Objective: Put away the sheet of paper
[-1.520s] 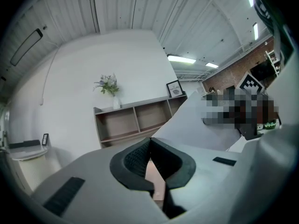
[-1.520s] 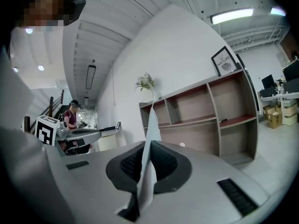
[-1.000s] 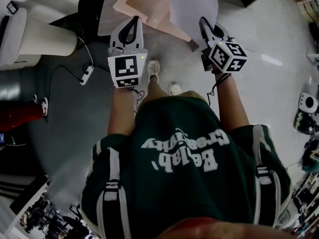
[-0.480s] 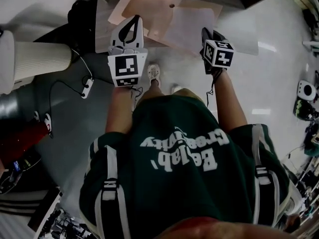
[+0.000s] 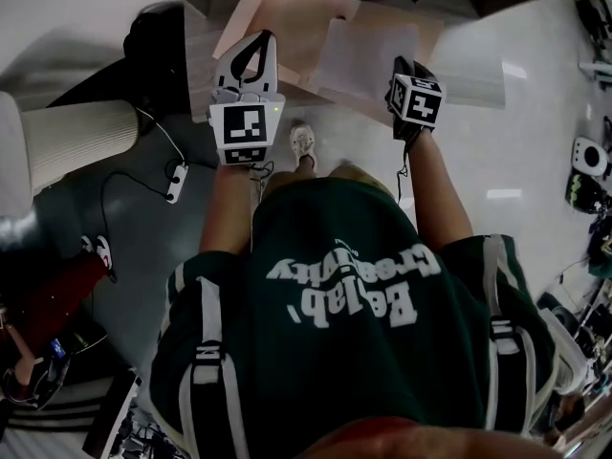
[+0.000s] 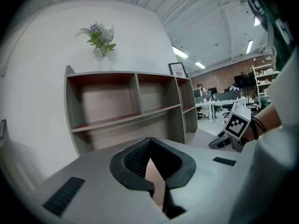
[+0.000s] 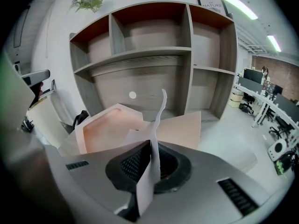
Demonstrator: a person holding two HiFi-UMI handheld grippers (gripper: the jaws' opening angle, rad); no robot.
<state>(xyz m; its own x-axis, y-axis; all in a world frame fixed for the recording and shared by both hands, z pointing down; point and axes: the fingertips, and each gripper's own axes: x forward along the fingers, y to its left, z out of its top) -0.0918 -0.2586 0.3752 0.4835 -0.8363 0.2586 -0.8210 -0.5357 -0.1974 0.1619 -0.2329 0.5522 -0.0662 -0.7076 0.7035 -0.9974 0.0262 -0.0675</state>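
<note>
Beneath us lies a glossy pale floor (image 5: 516, 161), with a shoe (image 5: 302, 142) planted on it and a power strip (image 5: 177, 182) with its cable to our left. Ahead stands an open wooden shelf unit (image 7: 154, 52) with empty compartments. A vase of flowers (image 6: 100, 36) and a framed sign (image 6: 178, 70) sit on top of it. Beyond it to the right, office desks (image 6: 219, 101) stretch under ceiling strip lights.

The left gripper (image 6: 150, 143) has its jaws drawn together, with a peach strip showing between them; in the head view its tip meets the edge of the peach folder (image 5: 287, 22), whose flap stands raised. The right gripper (image 7: 152, 143) is clamped on the sheet of paper (image 7: 156, 120), which rises edge-on from between the pads and bends over the folder, in the air before the shelves.

Both forearms reach forward from the body, level with each other and well apart, with the grippers pointing at the shelf unit.
</note>
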